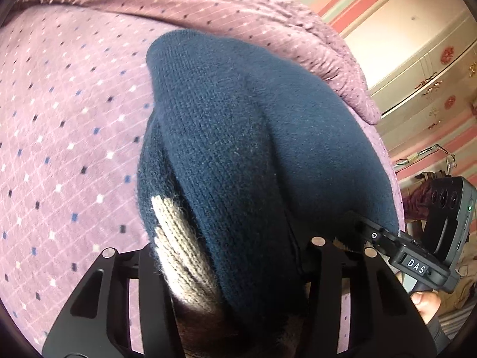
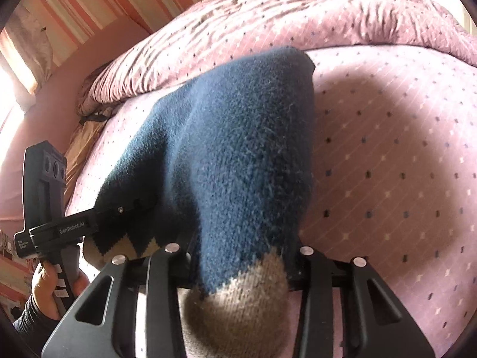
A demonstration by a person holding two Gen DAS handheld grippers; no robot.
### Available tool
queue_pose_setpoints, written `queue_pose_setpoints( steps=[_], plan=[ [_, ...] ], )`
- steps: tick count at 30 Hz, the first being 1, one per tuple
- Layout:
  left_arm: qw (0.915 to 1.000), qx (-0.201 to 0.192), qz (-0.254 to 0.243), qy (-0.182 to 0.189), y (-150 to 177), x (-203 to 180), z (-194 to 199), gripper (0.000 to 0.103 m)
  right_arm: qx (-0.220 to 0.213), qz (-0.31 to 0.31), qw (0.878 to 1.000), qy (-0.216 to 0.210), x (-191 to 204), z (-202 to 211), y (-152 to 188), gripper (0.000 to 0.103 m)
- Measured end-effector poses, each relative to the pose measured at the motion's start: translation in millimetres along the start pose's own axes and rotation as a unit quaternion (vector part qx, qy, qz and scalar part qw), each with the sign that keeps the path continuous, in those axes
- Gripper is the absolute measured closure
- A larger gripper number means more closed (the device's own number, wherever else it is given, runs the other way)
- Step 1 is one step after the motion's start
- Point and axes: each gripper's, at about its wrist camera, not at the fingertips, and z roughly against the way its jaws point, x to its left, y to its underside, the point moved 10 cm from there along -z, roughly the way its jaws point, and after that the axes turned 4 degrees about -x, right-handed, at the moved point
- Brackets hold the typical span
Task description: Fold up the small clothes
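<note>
A small navy knit sweater (image 1: 238, 137) with a beige patterned band hangs lifted over the bed; it also shows in the right wrist view (image 2: 238, 149). My left gripper (image 1: 235, 271) is shut on its edge near the beige band. My right gripper (image 2: 238, 271) is shut on another part of the same edge, where navy meets beige. The right gripper's body shows in the left wrist view (image 1: 417, 256), biting the sweater's right side. The left gripper's body shows in the right wrist view (image 2: 68, 226) at the sweater's left side. The fingertips are buried in the knit.
A mauve bedspread (image 1: 65, 119) with small dots lies under the sweater. A rumpled duvet (image 2: 268, 21) is heaped at the far side of the bed. A cream dresser (image 1: 426, 83) stands against a striped wall at the right.
</note>
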Motion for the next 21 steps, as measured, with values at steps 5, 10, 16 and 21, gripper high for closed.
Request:
queue_pose_setpoints(
  steps=[5, 10, 16, 21],
  plan=[
    [0.9996, -0.021, -0.013, 0.014, -4, -32, -3, 0.056, -0.037, 0.016, 0.999, 0.014, -29, 39, -3, 0.067],
    [0.9986, -0.022, -0.039, 0.027, 9, -98, -4, 0.056, -0.074, 0.034, 0.996, 0.044, -70, 103, -4, 0.067],
    [0.9977, 0.007, -0.064, 0.018, 54, -164, -40, 0.056, -0.063, -0.011, 0.995, 0.078, -152, 142, 22, 0.067],
    [0.9947, 0.020, -0.097, -0.027, 96, -171, -74, 0.055, -0.036, -0.041, 0.995, 0.078, -207, 126, 62, 0.067]
  ],
)
